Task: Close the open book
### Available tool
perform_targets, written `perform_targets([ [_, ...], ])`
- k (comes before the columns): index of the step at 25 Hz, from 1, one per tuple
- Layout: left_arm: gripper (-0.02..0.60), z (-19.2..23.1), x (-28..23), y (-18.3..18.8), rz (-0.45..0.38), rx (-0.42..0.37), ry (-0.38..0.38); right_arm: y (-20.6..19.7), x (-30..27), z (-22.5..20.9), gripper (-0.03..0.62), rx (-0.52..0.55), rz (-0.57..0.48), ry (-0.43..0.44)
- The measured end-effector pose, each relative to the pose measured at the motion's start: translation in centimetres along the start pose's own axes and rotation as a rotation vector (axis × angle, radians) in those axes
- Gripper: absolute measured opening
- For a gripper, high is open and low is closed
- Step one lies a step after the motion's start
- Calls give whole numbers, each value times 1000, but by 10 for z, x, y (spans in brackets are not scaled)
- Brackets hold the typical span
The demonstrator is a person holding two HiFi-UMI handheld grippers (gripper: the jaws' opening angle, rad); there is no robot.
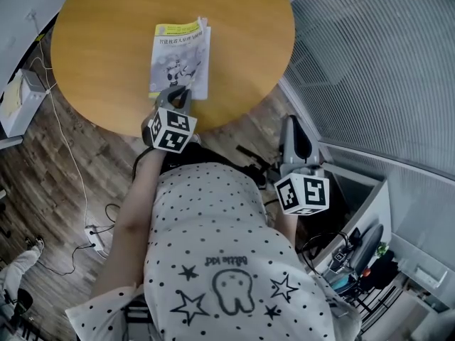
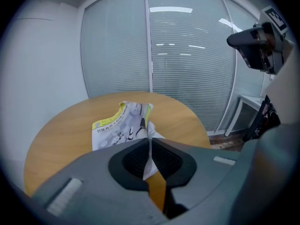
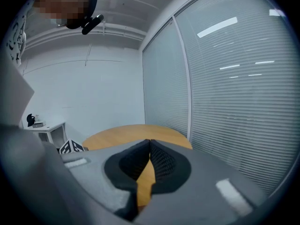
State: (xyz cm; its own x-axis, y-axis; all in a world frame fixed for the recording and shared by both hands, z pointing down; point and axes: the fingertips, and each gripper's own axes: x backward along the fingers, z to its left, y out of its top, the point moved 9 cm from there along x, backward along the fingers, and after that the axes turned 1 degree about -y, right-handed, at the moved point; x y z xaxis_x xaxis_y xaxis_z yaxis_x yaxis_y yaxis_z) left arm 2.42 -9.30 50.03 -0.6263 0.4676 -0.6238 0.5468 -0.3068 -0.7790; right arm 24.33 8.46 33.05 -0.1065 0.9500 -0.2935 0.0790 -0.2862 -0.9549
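Note:
A thin book (image 1: 180,59) with a yellow-and-white illustrated cover lies on the round wooden table (image 1: 106,41), near its front edge. My left gripper (image 1: 183,91) reaches over the table edge to the book's near end. In the left gripper view the book (image 2: 117,128) is bent upward, and a white sheet of it runs between the pads of my left gripper (image 2: 149,142), which is shut on it. My right gripper (image 1: 291,123) hangs off the table to the right, over the floor. In the right gripper view it (image 3: 150,146) is shut with nothing in it.
Window blinds (image 1: 377,69) run along the right side, close to the table. A white cabinet (image 1: 21,94) stands at the left, with cables (image 1: 71,162) and a power strip (image 1: 92,236) on the wooden floor. A white cart (image 1: 362,247) with tools stands at the lower right.

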Motion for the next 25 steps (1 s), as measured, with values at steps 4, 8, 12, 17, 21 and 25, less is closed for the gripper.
perform_targets([
  [4,28,-5,-10,-4,31,-24,-23,1,2,-2,5,-3,0,-13],
  [8,29,-9,-21,-9,60,-50,-44,-2,5,-6,5,2,-1,-25],
  [12,32,-10,-32,-11,95,-73,-63,-1,7,-7,5,-6,0,-45],
  [17,40,-11,-40,-18,128,-97,-86,-4,11,-5,5,-11,0,-60],
  [21,41,-13,-45,-19,137,-106,-105,-4,11,-6,5,-15,0,-63],
  [25,43,-13,-46,-21,141,-115,-116,-6,10,-2,5,-17,-2,-58],
])
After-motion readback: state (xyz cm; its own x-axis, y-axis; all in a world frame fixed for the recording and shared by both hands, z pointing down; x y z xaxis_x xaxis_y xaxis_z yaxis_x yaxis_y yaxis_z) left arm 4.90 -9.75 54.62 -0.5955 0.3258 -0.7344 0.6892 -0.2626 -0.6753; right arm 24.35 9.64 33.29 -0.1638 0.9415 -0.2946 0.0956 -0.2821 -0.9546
